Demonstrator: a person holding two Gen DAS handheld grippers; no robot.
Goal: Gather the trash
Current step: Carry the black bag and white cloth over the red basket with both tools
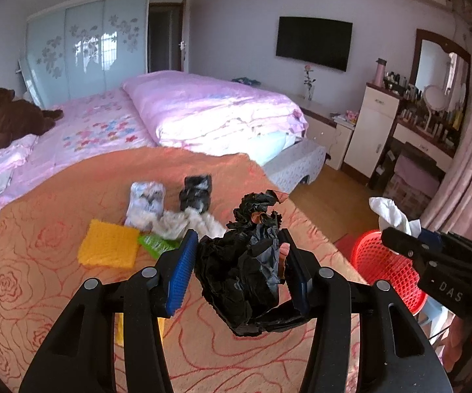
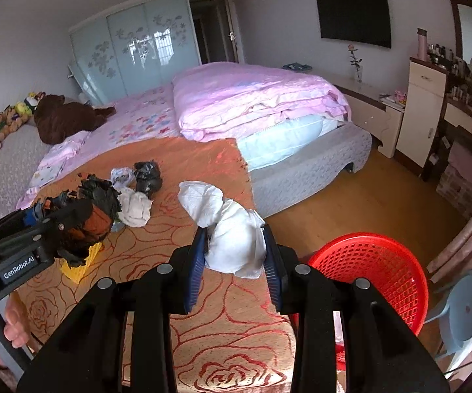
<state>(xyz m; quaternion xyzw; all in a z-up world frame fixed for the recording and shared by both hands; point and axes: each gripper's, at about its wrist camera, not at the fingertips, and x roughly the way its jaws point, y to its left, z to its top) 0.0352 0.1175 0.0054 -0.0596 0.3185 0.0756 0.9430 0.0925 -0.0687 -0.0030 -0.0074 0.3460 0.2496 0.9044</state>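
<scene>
"DAS" on right gripper [image 1: 403, 229], "GenRobot.AI" on left gripper [image 2: 72, 216]

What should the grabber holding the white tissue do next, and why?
Probably carry the white tissue sideways over the red basket and let go. The right gripper already pinches it, lifted off the table, and the basket sits just beside.

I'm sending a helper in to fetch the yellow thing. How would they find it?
Go to the orange rose-patterned cloth at the near end of the pink bed. The yellow sponge pad lies flat there, beside crumpled wads: the only square, bright yellow piece.
</scene>
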